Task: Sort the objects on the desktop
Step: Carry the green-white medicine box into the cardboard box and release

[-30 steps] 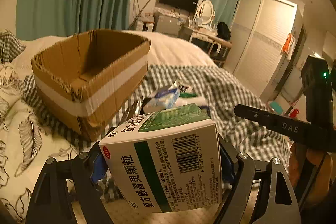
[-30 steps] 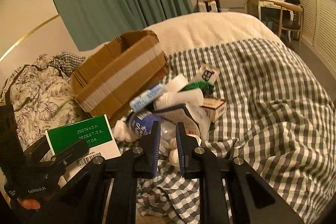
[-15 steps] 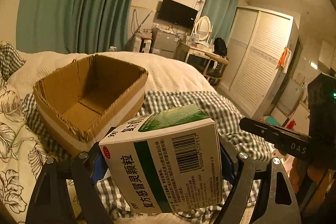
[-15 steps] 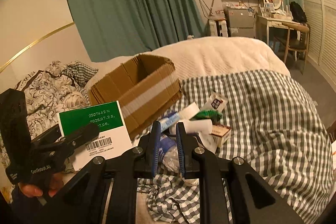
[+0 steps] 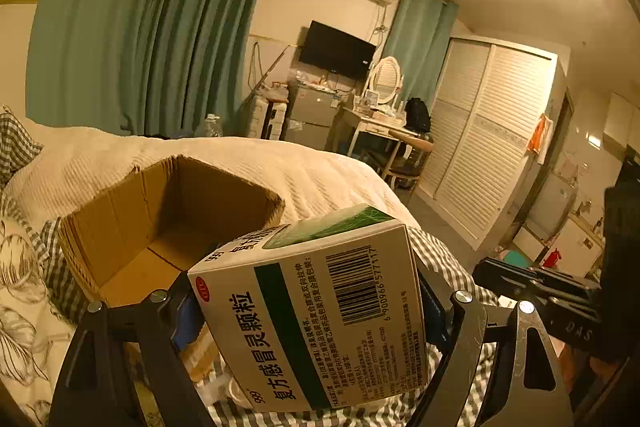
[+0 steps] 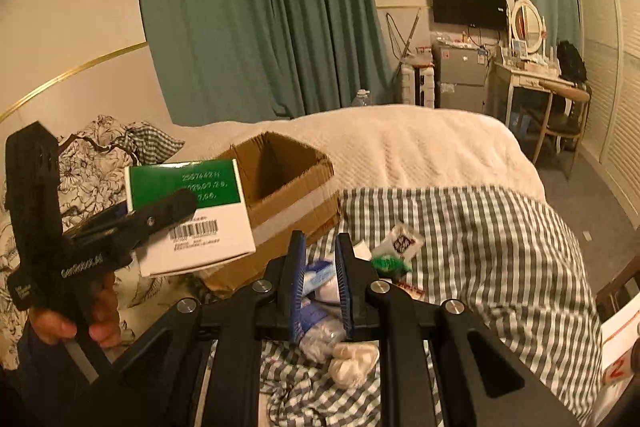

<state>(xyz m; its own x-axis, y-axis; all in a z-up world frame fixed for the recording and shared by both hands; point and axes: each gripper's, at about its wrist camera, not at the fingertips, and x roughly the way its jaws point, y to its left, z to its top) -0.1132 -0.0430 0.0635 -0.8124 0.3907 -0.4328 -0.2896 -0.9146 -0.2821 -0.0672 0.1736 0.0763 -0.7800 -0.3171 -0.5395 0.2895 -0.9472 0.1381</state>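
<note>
Medicine box (image 5: 320, 311) hides left tongs (image 5: 308, 307) pads.

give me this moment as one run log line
left gripper: shut on medicine box | right gripper: nearly shut, empty | cardboard box: open, beyond medicine box | item pile: on checked blanket

You've got a medicine box (image 5: 320, 311) between your left gripper's (image 5: 310, 303) fingers: "999", "复方感冒灵颗粒", red "OTC", barcode 6900966577117. Right gripper (image 5: 552, 301) body reads "DAS".
</note>
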